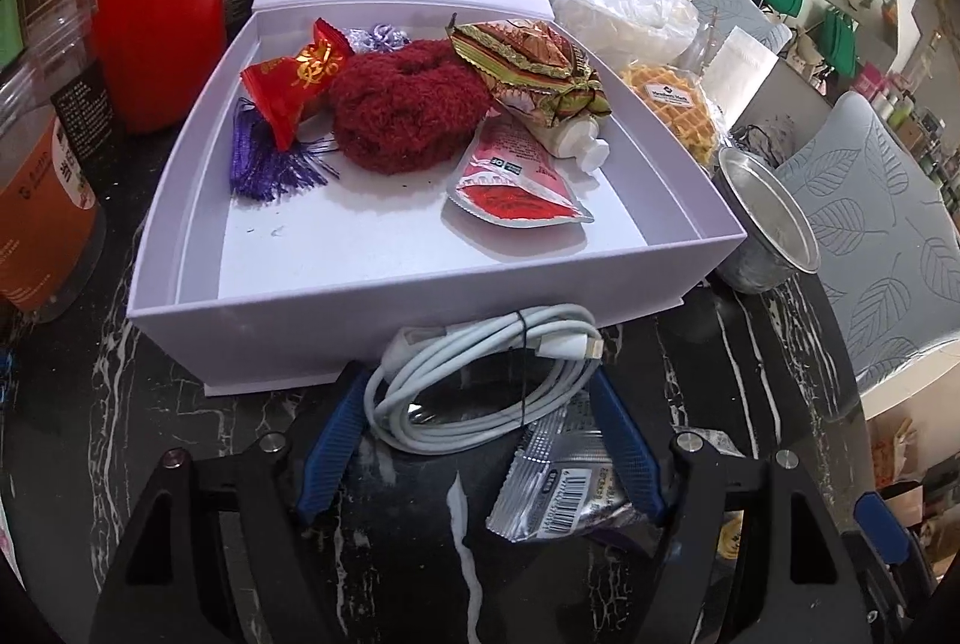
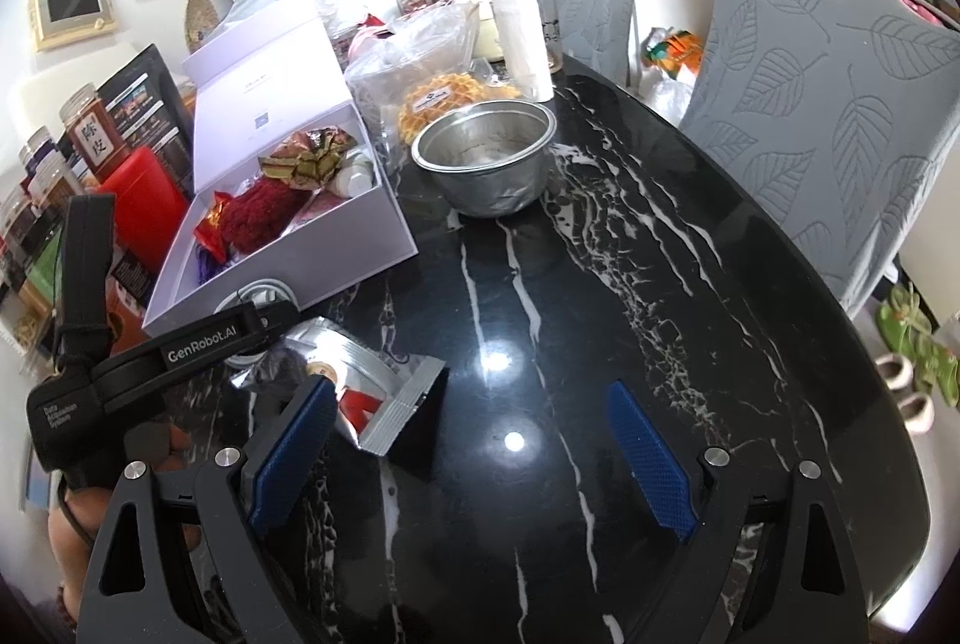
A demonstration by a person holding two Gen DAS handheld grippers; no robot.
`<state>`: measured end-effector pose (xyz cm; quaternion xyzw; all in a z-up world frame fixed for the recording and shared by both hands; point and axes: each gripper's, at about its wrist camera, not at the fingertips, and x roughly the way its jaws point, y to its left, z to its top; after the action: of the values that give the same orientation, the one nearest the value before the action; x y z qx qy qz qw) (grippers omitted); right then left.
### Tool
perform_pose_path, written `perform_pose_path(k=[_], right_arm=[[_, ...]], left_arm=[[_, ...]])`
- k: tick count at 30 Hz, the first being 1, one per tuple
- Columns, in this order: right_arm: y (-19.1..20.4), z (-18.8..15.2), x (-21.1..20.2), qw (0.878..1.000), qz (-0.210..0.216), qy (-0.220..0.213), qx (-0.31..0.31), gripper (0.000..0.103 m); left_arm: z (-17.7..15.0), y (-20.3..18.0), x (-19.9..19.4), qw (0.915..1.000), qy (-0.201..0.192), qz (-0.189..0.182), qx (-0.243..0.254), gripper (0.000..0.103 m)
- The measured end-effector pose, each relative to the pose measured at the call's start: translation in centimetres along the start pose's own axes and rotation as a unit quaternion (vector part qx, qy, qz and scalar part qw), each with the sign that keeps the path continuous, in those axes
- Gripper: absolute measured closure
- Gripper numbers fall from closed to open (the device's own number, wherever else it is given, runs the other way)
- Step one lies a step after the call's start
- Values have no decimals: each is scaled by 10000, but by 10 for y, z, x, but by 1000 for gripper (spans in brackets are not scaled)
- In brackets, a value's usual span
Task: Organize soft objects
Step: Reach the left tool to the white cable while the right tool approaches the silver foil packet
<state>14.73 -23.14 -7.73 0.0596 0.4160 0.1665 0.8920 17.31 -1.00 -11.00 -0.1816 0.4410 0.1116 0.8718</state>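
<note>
An open white box [image 1: 420, 284] stands on the black marble table and holds a red fuzzy scrunchie [image 1: 408, 104], a red candy packet [image 1: 294, 74], a purple tassel [image 1: 270, 158], a gold-patterned wrapper [image 1: 528, 62], a red sachet [image 1: 510, 182] and a small white bottle [image 1: 579, 143]. My left gripper [image 1: 480, 392] is open, its fingers on either side of a coiled white cable [image 1: 480, 374] in front of the box. A silver foil packet [image 1: 570, 482] lies by its right finger. The box [image 2: 336, 248] and packet [image 2: 366, 380] also show in the right wrist view. My right gripper [image 2: 474, 404] is open and empty above the table.
A steel bowl [image 2: 486, 164] stands right of the box. A bagged waffle [image 2: 444, 98] and plastic bags lie behind it. A red canister [image 1: 162, 8] and jars stand left of the box. Grey leaf-patterned chairs [image 2: 828, 116] border the table's far side.
</note>
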Motion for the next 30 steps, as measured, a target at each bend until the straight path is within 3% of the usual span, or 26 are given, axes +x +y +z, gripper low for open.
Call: perform_pose_path(k=[1, 3, 17, 30], right_arm=[[0, 0, 0, 10000, -13, -1, 0, 10], [0, 0, 0, 10000, -31, -8, -9, 11], [9, 0, -3, 9999, 149, -62, -40, 11], [37, 0, 13, 9985, 500, 77, -200, 10]], left_arm=[[-1, 1, -1, 10000, -24, 25, -12, 35], [-3, 2, -3, 10000, -49, 47, 29, 56], [-13, 26, -24, 9995, -127, -278, 77, 62], [-15, 59, -66, 9981, -609, -49, 85, 62]])
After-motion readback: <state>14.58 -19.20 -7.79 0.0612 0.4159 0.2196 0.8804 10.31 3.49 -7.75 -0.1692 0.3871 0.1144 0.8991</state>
